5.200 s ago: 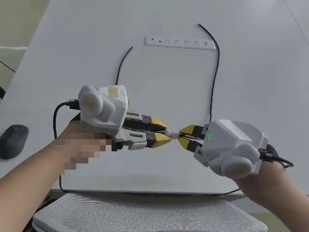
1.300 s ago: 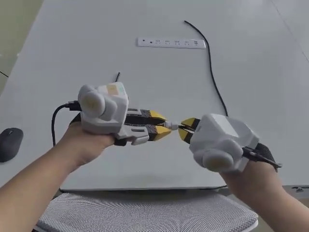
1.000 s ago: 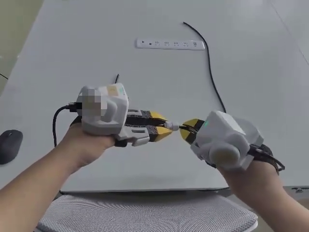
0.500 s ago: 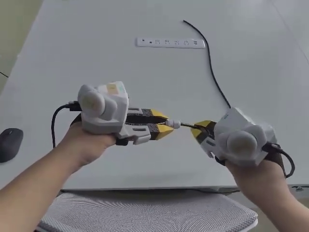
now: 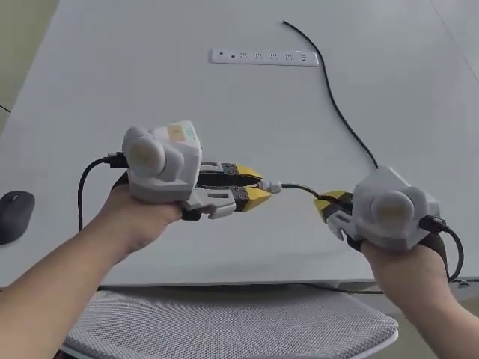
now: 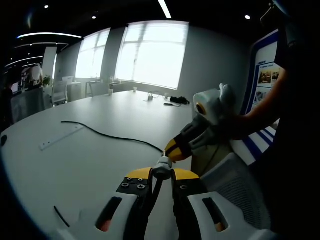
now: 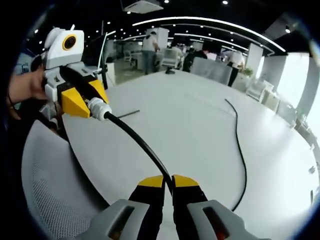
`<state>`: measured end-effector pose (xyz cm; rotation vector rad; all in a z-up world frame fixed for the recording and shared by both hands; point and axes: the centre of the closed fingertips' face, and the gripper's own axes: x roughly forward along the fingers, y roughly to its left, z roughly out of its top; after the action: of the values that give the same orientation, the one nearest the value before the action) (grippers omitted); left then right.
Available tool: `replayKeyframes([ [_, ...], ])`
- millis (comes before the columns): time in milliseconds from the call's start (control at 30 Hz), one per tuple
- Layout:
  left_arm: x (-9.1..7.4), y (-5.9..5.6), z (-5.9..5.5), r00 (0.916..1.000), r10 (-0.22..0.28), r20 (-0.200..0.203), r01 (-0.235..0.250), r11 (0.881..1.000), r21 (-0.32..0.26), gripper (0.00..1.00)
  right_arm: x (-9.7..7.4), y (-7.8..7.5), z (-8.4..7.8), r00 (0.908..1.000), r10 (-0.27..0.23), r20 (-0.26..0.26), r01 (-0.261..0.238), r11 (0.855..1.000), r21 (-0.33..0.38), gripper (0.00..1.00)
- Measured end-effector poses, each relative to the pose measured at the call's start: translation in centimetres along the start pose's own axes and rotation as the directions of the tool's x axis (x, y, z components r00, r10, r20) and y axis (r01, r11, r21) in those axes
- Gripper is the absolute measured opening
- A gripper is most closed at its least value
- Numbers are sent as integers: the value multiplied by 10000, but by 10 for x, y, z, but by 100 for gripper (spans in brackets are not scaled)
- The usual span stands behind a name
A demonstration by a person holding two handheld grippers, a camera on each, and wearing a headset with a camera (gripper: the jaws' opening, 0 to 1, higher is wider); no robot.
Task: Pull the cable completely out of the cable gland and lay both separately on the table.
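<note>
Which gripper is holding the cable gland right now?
The left gripper, its jaws shut on the white cable gland; the right gripper pinches the black cable instead.

Cable gland (image 5: 274, 185) body hidden between left hand-held gripper (image 5: 259, 188) jaws; mouse (image 5: 13, 217) cut by left edge.

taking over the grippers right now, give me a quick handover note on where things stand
Left gripper: shut on the white cable gland, held above the table.
Right gripper: shut on the black cable, off to the gland's right, with a stretch of cable spanning between the two.
Done: both parts gripped and lifted.
Left: the cable runs into the gland and is not yet out. Pull it fully free, then lay gland and cable apart on the table.
</note>
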<state>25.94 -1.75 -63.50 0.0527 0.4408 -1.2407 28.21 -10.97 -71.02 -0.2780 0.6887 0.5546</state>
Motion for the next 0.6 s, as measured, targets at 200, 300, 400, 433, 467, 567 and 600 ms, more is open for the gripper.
replayKeyframes([
  [200,0,2,-4,9999,40,-122,-40,10000,20,15,8,-6,-16,9995,-16,-300,33,9983,573,0],
  [300,0,3,-5,9999,44,-137,-43,10000,14,15,8,-3,-14,9996,5,-273,12,9982,600,0],
  [400,0,3,-5,9998,51,-167,-50,10000,13,15,8,-3,-15,9996,35,-289,-19,9984,563,0],
  [433,0,3,-5,9998,51,-189,-50,10000,17,15,9,-2,-15,9996,44,-287,-28,9986,537,0],
  [467,0,3,-5,9998,46,-195,-46,10000,27,15,8,-2,-15,9996,59,-282,-45,9989,472,0],
  [567,-1,4,-4,9998,49,-206,-49,10000,29,15,8,0,-13,9997,65,-233,-69,9998,-197,0],
  [600,-1,4,-4,9998,53,-192,-52,10000,25,15,7,1,-13,9997,69,-214,-74,9997,-238,0],
])
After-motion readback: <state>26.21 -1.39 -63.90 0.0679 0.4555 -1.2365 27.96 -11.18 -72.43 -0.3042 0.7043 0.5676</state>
